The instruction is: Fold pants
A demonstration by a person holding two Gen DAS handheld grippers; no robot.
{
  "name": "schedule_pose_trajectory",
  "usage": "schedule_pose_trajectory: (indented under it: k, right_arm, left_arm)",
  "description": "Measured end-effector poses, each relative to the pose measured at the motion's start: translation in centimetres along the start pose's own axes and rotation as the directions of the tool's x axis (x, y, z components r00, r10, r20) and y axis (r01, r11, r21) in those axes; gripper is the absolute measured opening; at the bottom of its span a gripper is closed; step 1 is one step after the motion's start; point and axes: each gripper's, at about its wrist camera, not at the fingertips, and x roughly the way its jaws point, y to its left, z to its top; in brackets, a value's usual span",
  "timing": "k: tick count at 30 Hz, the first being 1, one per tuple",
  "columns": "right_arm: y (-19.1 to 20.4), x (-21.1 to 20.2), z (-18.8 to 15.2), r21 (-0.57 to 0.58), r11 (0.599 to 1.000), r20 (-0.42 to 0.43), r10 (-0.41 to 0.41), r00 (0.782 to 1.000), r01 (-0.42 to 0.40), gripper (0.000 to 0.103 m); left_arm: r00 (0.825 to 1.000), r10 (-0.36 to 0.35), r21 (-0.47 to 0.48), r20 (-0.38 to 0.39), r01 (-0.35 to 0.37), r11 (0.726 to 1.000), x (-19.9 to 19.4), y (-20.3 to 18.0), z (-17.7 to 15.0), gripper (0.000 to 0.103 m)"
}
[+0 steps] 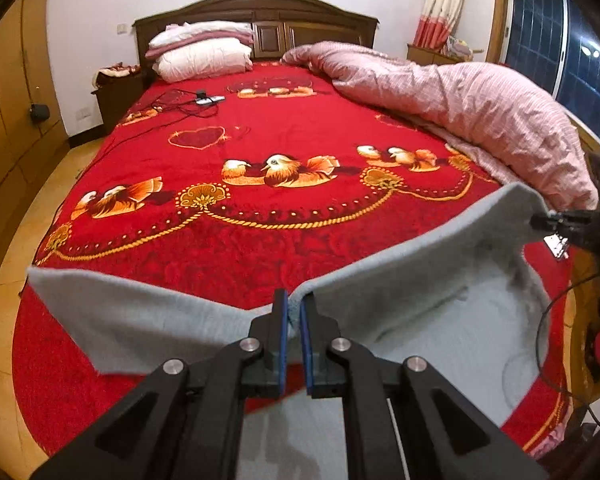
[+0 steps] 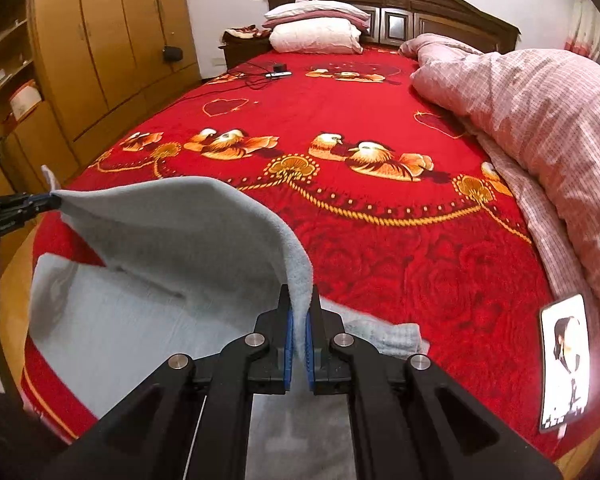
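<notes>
The pants [image 1: 412, 312] are light grey fleece, lying at the foot of the red bed. My left gripper [image 1: 295, 304] is shut on their upper edge, which is lifted off the bedspread. In the right wrist view the same grey pants [image 2: 172, 232] arch up in a raised fold, and my right gripper [image 2: 299, 312] is shut on that fold's edge. Each gripper shows in the other's view: the right gripper [image 1: 540, 222] pinching the cloth at the far right, the left gripper [image 2: 54, 200] pinching it at the far left. The cloth sags between them.
A red bedspread [image 1: 260, 136] with duck patterns covers the bed. A bunched pink quilt [image 1: 480, 100] lies along the right side, pillows [image 1: 204, 52] at the headboard. A phone [image 2: 564, 364] lies at the bed's right corner. Cables and a charger [image 2: 278, 74] sit near the pillows. Wardrobes [image 2: 100, 48] stand left.
</notes>
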Motion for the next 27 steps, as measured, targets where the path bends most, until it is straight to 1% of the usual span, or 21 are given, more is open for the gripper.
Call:
schedule_pose_trajectory:
  k: [3, 8, 14, 19, 22, 23, 25, 27]
  right_arm:
    - [0.3, -0.8, -1.6, 0.013, 1.000, 0.006, 0.007, 1.000, -0.007, 0.006]
    - [0.6, -1.6, -4.2, 0.047, 0.999, 0.001, 0.027, 1.000, -0.028, 0.006]
    - [0.8, -1.2, -7.3, 0.094, 0.994, -0.026, 0.057, 0.998, -0.054, 0.006]
    - [0.4, 0.1, -9.4, 0.148, 0.987, -0.067, 0.070, 0.995, -0.060, 0.007]
    - [0.6, 1.0, -10.3, 0.158, 0.986, -0.094, 0.061, 0.994, -0.046, 0.011]
    - [0.7, 1.3, -10.6, 0.160, 0.986, -0.105, 0.054, 0.993, -0.037, 0.011]
    - [0.8, 1.6, -11.0, 0.165, 0.986, -0.107, 0.042, 0.993, -0.024, 0.012]
    - [1.0, 1.5, -11.2, 0.175, 0.984, -0.095, 0.029, 0.995, -0.012, 0.014]
  left_arm:
    - [1.000, 0.002, -0.006, 0.025, -0.002, 1.000, -2.1, -0.7, -1.6, 0.006]
    - [1.000, -0.007, -0.043, 0.004, 0.008, 0.999, -3.3, -1.6, -4.6, 0.006]
    - [0.999, -0.028, -0.113, -0.040, 0.023, 0.993, -2.8, -1.6, -7.9, 0.006]
    - [0.997, -0.011, -0.122, -0.081, 0.001, 0.993, -1.9, -1.8, -10.1, 0.006]
    - [0.994, 0.008, -0.142, -0.107, -0.024, 0.990, -1.3, -1.6, -11.2, 0.006]
    - [0.993, 0.018, -0.155, -0.117, -0.036, 0.987, -1.1, -1.5, -11.7, 0.007]
    - [0.991, 0.024, -0.175, -0.130, -0.047, 0.983, -0.9, -1.2, -12.3, 0.014]
    - [0.990, 0.017, -0.213, -0.138, -0.047, 0.976, -0.8, -0.9, -13.0, 0.028]
